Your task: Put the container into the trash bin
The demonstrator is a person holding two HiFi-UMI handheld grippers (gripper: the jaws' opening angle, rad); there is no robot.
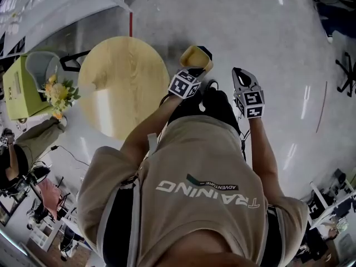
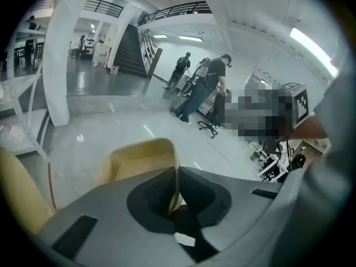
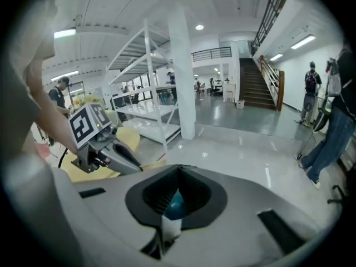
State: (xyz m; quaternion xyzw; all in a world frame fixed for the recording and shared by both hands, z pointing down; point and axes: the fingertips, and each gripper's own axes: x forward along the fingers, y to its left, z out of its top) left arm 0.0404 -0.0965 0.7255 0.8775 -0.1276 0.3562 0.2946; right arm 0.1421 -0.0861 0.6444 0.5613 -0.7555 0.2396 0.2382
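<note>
Holding the pale-yellow, thin-walled tub-shaped container [image 1: 196, 57] by one side wall: left gripper [image 1: 193, 70] is clenched on it. In the left gripper view the wall sits edge-on between the two jaws, and the tub body sticks out ahead and to the left with its open side towards the camera.

Right gripper [image 1: 241, 74] is clenched too, with the jaws meeting and no object between them. It is raised just beside the left gripper, not touching it or the container.

Container location: in the air, tilted, over the glossy grey floor [image 1: 222, 21]. It is just off the near edge of the round light-wood counter [image 1: 122, 85], not resting on anything.

Lime-green box-shaped trash bin [image 1: 19, 90] with a grey top stands on the far side of the counter, well apart from the container. A bunch of yellow and white flowers [image 1: 58, 92] sits between the bin and the counter edge.

Both arms extend forward from the person's beige printed T-shirt [image 1: 206, 171]. The right gripper view shows the left gripper's marker cube off to its left, with the counter behind it.
</note>
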